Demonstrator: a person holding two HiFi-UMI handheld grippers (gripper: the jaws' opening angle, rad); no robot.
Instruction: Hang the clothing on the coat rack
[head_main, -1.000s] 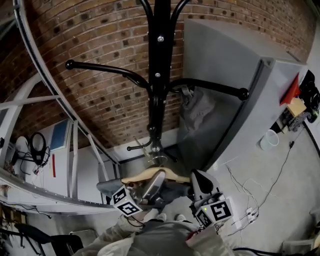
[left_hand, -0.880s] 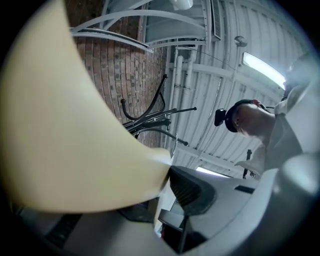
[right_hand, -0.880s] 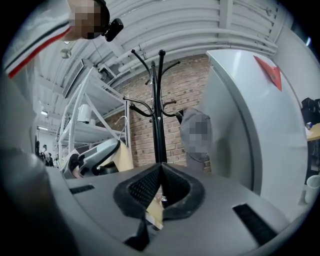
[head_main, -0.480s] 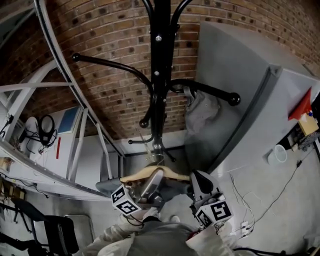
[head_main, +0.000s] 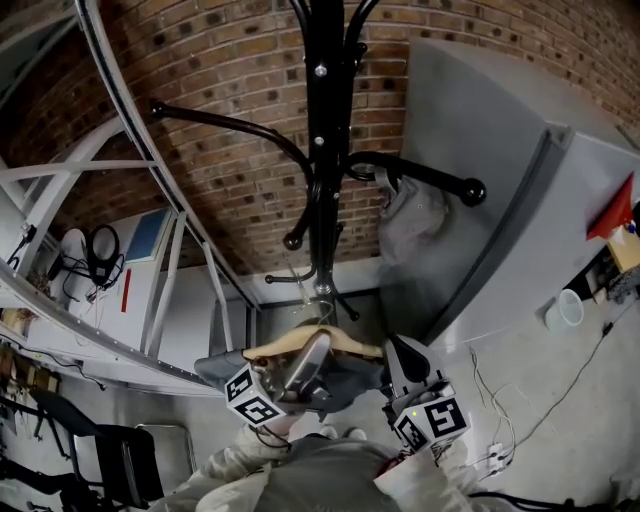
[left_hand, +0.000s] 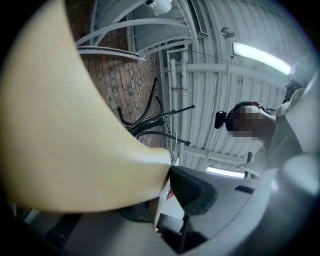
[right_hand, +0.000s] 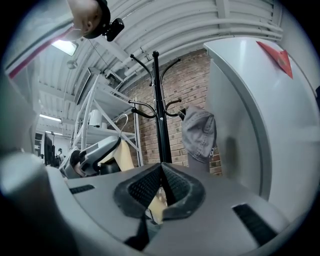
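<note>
Since a second ago the head view has swung: the grey cabinet now sits further toward the right edge and more of the white shelving frame shows at left, while both grippers have stayed at bottom centre. From my seat, the left gripper is clamped on the wooden hanger. Only its own view proves that, with the cream wood filling the left of the frame and pressed against the ribbed dark pad. The right gripper has its pads together at the tips, nipping a pale sliver that looks like the hanger's near end; I can't read that from the head view. The grey clothing hangs below the hanger between the two grippers, seen only from above. The black coat rack stands at upper centre against the brick wall, apart from the hanger. The right gripper view shows the rack upright and whole, with a grey cloth on its right hook, just beside the cabinet.
</note>
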